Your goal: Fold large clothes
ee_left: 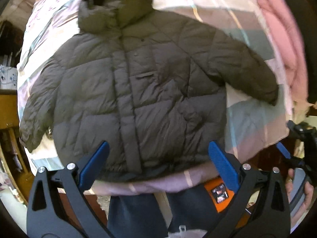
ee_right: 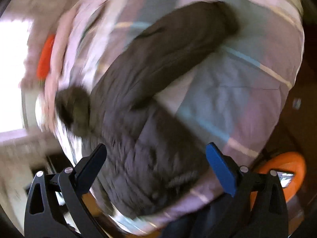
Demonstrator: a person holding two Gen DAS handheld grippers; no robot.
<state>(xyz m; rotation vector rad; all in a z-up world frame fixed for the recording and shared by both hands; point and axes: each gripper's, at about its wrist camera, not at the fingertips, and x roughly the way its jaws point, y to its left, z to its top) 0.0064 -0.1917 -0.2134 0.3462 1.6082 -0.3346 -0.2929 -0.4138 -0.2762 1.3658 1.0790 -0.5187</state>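
A dark olive hooded puffer jacket (ee_left: 136,83) lies front up and spread flat on a bed, hood at the far end, both sleeves angled out. My left gripper (ee_left: 158,156) is open and empty, held above the jacket's near hem. In the blurred right wrist view the same jacket (ee_right: 142,119) lies slanted, with one sleeve (ee_right: 178,45) reaching to the upper right. My right gripper (ee_right: 156,158) is open and empty above the jacket's lower part. It also shows at the right edge of the left wrist view (ee_left: 297,148).
The bed has a pastel plaid cover (ee_left: 247,119). A pink garment (ee_left: 281,39) lies bunched along its right side. An orange device (ee_left: 220,194) sits below the near bed edge. Wooden furniture (ee_left: 8,109) stands to the left.
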